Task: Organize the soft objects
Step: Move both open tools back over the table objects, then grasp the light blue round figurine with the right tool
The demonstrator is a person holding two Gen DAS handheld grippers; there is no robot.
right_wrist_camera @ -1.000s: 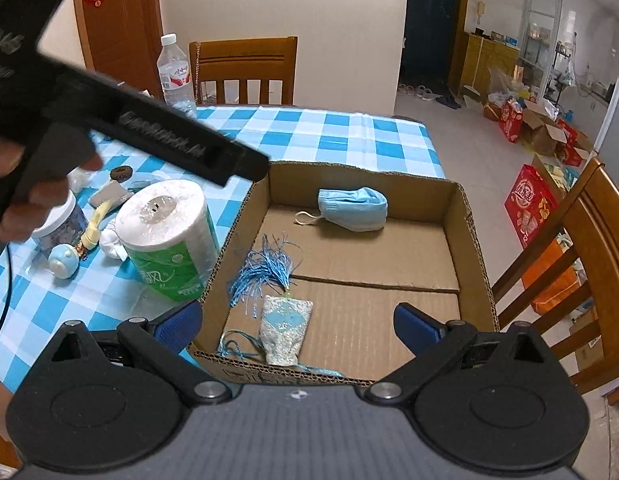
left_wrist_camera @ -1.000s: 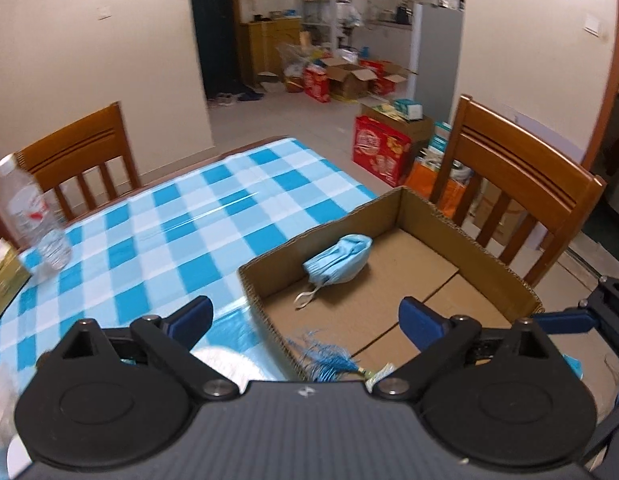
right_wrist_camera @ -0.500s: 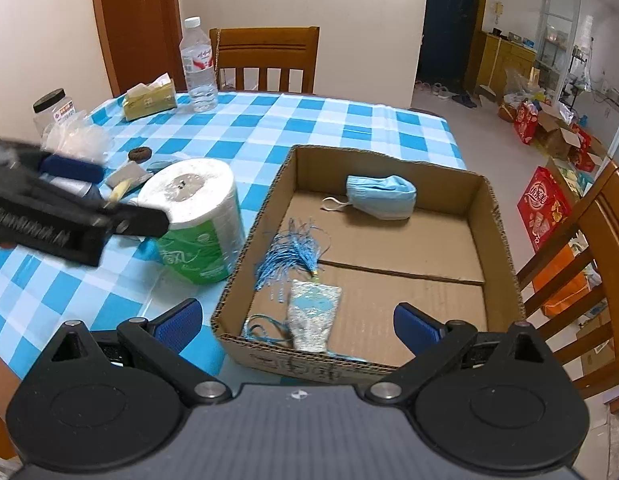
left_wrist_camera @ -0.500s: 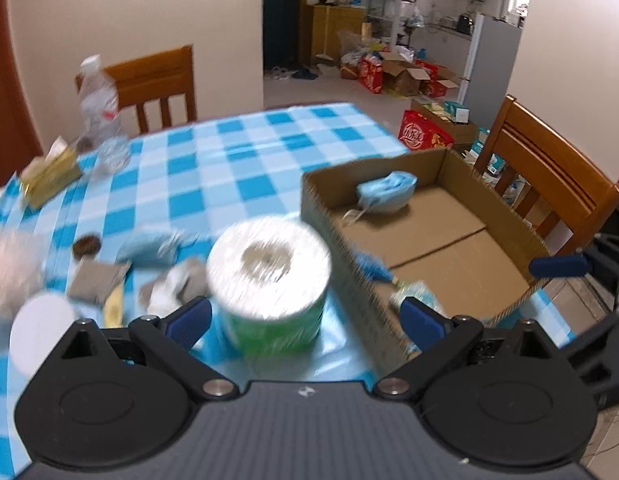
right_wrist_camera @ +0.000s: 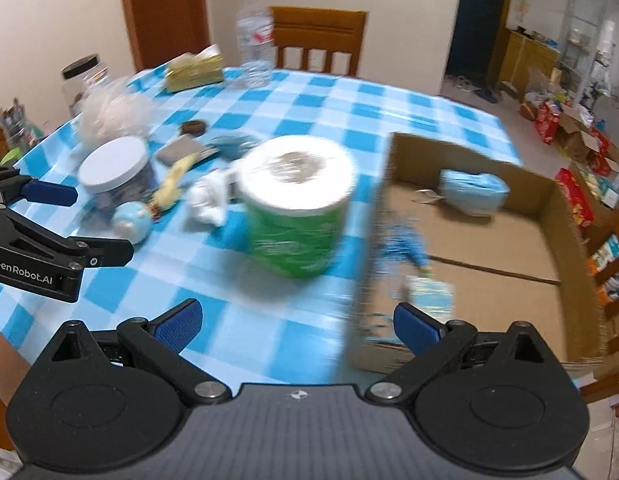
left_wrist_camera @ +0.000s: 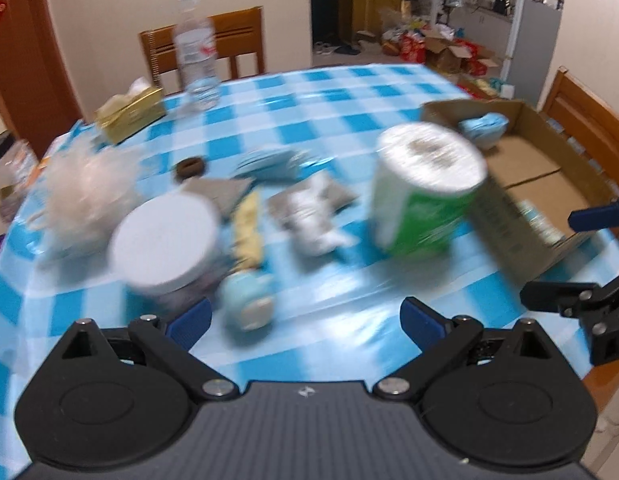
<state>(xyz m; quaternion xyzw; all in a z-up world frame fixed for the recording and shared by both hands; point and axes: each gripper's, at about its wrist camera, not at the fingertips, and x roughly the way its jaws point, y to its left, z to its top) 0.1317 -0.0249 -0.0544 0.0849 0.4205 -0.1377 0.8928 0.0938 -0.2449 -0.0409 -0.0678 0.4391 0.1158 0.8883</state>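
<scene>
Blue-checked tablecloth point(right_wrist_camera: 309, 112) covers the table. On it a toilet paper roll point(right_wrist_camera: 297, 204) in green wrapping stands upright just left of the cardboard box point(right_wrist_camera: 565, 248), which already holds a blue face mask point(right_wrist_camera: 473, 190) at its far end and a tasselled sachet point(right_wrist_camera: 427, 294) near. Left of the roll lie a crumpled white tissue point(right_wrist_camera: 209, 200) and a white-lidded jar point(right_wrist_camera: 115, 174). Both the left gripper point(left_wrist_camera: 305, 320) and right gripper point(right_wrist_camera: 297, 324) hover empty, jaws spread wide. The roll looks the likely next pick: approach level, straddle its sides, squeeze gently.
</scene>
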